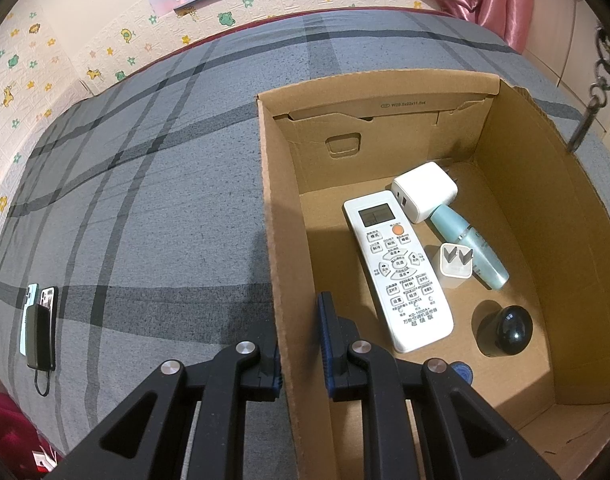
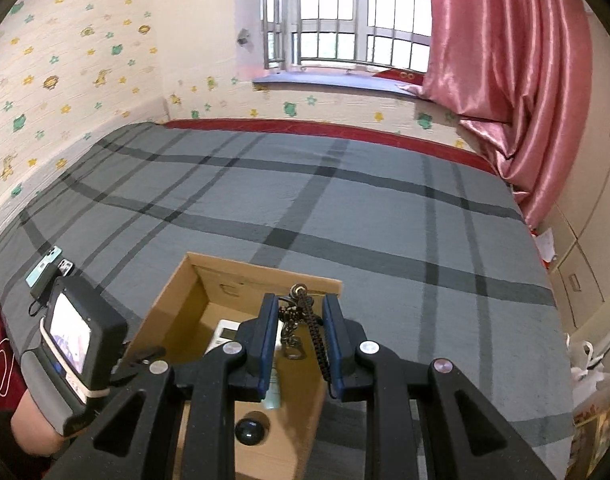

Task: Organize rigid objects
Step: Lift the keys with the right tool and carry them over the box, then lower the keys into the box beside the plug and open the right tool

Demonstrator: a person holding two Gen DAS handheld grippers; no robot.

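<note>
- Lettering: "KD-1000A" near the bottom of white remote (image 1: 397, 272); "W29.5x22x11.5x4" printed on inner flap of cardboard box (image 1: 385, 106).
- Box contents, on corrugated floor: slab-shaped remote, long axis along the box's length, display end toward far wall; rounded white charger (image 1: 425, 192); small plug cube (image 1: 455, 266), prongs up; teal tube (image 1: 471, 246); glossy black ball (image 1: 513, 326).
- Left gripper (image 1: 301, 344): pinching box's left wall.
- Right gripper (image 2: 299, 340): clamped on metal-and-braid keychain (image 2: 301, 320), hanging lengthwise above box.
</note>
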